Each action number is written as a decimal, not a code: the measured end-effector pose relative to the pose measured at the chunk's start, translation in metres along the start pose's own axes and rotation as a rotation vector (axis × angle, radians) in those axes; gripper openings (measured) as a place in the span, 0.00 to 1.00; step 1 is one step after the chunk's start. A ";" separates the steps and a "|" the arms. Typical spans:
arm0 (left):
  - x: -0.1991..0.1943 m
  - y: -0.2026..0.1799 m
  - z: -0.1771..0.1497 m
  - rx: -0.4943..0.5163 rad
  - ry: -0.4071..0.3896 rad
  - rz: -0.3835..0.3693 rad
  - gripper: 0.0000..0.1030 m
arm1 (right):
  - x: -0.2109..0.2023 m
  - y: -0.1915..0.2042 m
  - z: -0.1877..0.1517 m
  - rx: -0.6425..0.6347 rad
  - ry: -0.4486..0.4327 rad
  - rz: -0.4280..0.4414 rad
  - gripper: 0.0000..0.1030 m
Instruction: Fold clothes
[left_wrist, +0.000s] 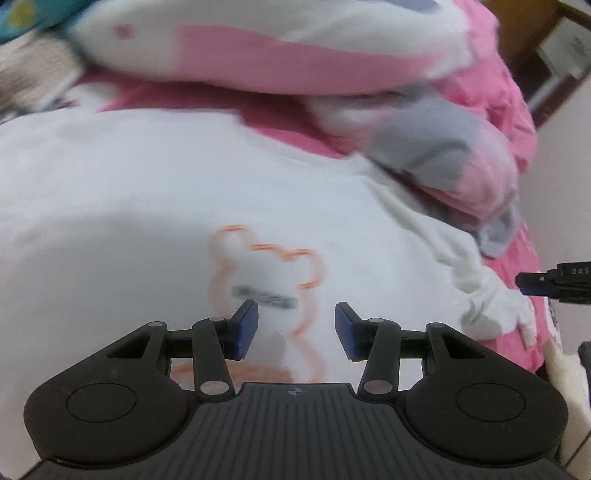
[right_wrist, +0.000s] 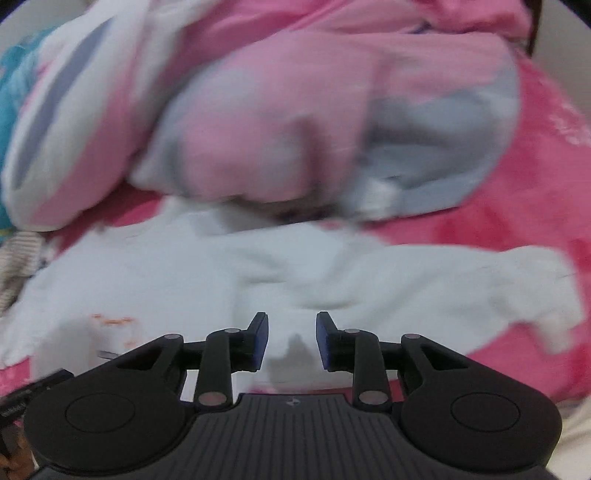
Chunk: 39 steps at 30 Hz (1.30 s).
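Observation:
A white top (left_wrist: 147, 206) with an orange bear outline (left_wrist: 266, 280) lies spread on a pink blanket (left_wrist: 517, 325). My left gripper (left_wrist: 296, 330) is open and empty, just above the bear print. The white top also shows in the right wrist view (right_wrist: 258, 280), with a sleeve (right_wrist: 517, 291) reaching right. My right gripper (right_wrist: 291, 339) is open and empty over the top's near edge. Its fingertip shows at the right edge of the left wrist view (left_wrist: 535, 284).
A rolled pink, white and grey quilt (left_wrist: 295, 55) lies behind the top; it also fills the upper right wrist view (right_wrist: 295, 129). Teal fabric (right_wrist: 11, 85) and a striped cloth (right_wrist: 18, 266) lie at the left. Wooden furniture (left_wrist: 535, 37) stands at the far right.

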<state>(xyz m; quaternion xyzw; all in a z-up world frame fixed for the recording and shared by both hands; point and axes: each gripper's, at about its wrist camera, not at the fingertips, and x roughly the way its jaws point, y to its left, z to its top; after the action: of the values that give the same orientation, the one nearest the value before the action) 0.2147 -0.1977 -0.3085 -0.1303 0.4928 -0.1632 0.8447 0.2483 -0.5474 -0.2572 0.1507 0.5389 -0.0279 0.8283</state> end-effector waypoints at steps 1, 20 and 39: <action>0.006 -0.011 -0.001 0.021 0.002 -0.001 0.44 | 0.000 -0.008 0.003 -0.017 0.001 0.004 0.29; 0.058 -0.085 -0.044 0.137 0.093 0.089 0.44 | 0.128 0.018 0.187 -0.069 -0.268 0.090 0.25; 0.071 -0.087 -0.036 0.176 0.149 0.125 0.44 | 0.140 0.034 0.111 -0.473 0.076 0.333 0.47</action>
<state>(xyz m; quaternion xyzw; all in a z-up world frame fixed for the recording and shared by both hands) 0.2033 -0.3075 -0.3483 -0.0124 0.5453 -0.1622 0.8223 0.4118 -0.5302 -0.3340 0.0406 0.5288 0.2406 0.8129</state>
